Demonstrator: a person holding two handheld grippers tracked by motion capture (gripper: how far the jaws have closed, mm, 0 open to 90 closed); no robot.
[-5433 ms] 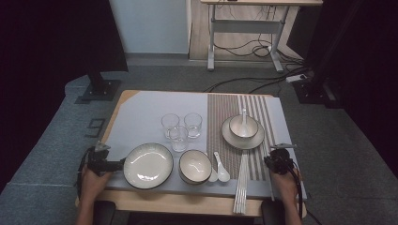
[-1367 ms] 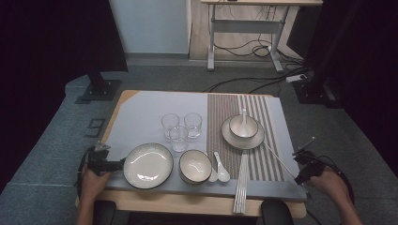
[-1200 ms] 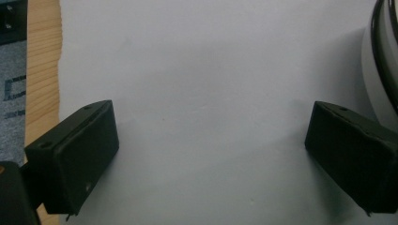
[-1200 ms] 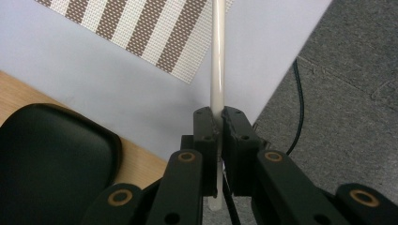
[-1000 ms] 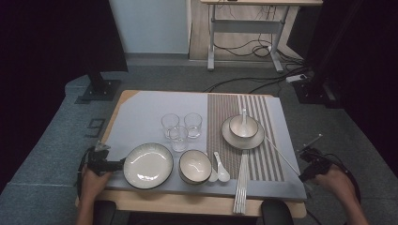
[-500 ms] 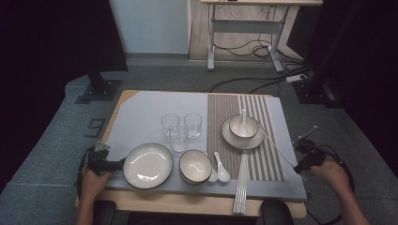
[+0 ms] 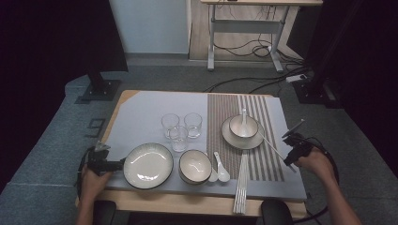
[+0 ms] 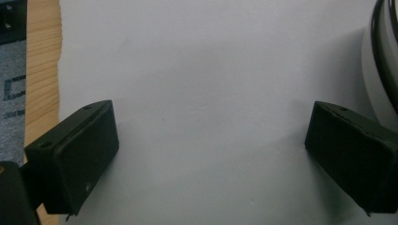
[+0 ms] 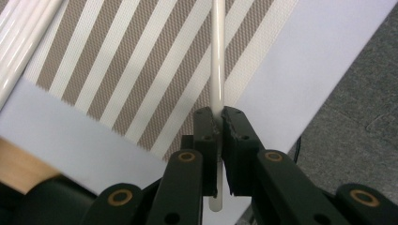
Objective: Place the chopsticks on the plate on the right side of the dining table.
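Note:
My right gripper hovers at the table's right edge, shut on a thin white chopstick that slants toward the saucer with a bowl and spoon. In the right gripper view the jaws pinch the chopstick near its end, above the striped mat. My left gripper rests at the table's left front, beside the large plate. Its jaws stand wide open over the grey mat with nothing between them, and the plate rim is at the right.
Three glasses stand mid-table. A bowl and a white spoon lie at the front. A bundle of white chopsticks lies on the striped mat, seen also as chopsticks. A desk frame stands behind the table.
My right gripper, once resting at the table's front right, has gone out to the right with the chopstick and now drifts back toward the table edge. The left gripper has not moved.

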